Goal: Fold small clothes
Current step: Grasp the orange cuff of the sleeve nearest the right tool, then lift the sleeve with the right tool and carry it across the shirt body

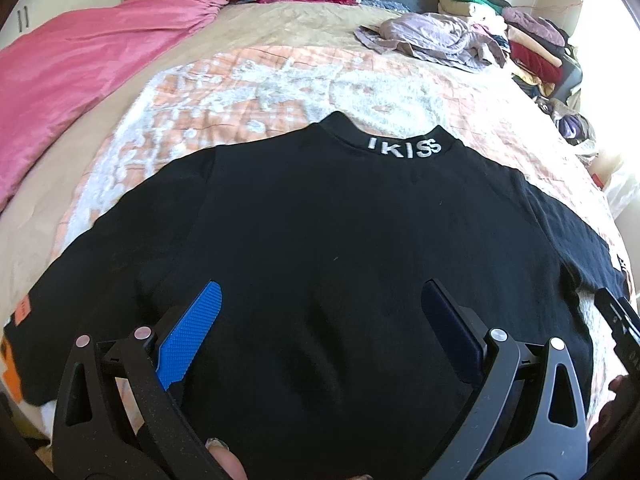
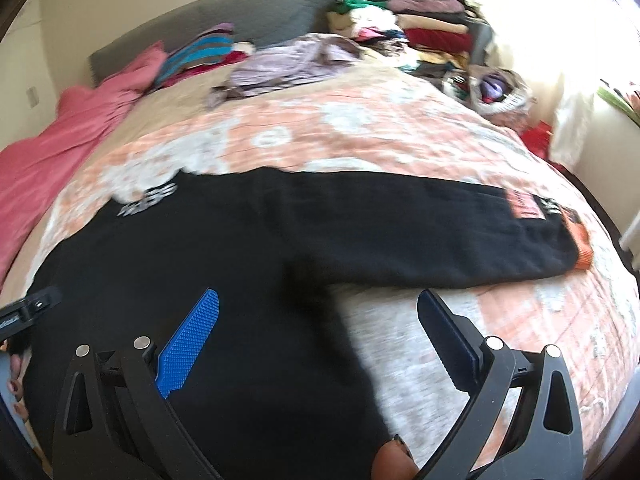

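Black long-sleeved knit sweater (image 1: 320,240) spread flat on orange-and-white patterned quilt (image 1: 248,92) (right view blurred). Left hand-held gripper (image 1: 322,316) and right hand-held gripper (image 2: 318,320): jaws apart, apparently above fabric.

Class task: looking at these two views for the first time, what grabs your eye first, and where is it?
The black sweater spread flat on the orange-and-white quilt dominates the foreground, with white lettering on its collar. The open left gripper hovers over its body. A pink blanket lies to the left, and piled clothes sit at the far right.
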`<move>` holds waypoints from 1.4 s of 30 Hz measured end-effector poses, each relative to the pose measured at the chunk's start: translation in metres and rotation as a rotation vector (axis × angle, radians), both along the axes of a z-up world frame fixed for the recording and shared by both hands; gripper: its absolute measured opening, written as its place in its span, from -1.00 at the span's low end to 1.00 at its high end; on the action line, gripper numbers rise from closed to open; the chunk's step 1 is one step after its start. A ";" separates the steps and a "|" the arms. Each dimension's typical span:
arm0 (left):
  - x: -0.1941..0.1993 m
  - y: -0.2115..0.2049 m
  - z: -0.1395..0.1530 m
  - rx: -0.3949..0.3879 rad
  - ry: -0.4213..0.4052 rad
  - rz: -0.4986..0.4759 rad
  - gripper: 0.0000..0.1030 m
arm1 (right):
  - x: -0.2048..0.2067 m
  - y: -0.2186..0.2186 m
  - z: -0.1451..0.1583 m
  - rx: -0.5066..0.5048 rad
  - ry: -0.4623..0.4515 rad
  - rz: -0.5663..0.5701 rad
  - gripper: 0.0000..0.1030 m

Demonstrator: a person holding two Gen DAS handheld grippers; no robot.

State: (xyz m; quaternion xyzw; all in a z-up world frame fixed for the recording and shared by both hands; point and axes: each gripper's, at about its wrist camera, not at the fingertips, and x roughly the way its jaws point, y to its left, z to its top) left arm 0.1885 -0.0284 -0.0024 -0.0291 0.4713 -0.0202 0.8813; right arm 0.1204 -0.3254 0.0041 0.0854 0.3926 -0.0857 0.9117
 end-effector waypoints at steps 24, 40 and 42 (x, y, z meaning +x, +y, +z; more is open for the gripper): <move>0.076 -0.027 -0.032 -0.016 0.014 -0.044 0.82 | -0.018 -0.235 -0.053 0.334 0.016 -0.560 0.92; 0.062 -0.006 -0.008 -0.085 -0.056 -0.055 0.82 | -0.017 -0.229 -0.009 0.346 -0.268 -0.436 -0.66; 0.058 -0.005 -0.003 -0.091 -0.063 -0.065 0.82 | -0.017 -0.215 0.004 0.332 -0.294 -0.385 -0.68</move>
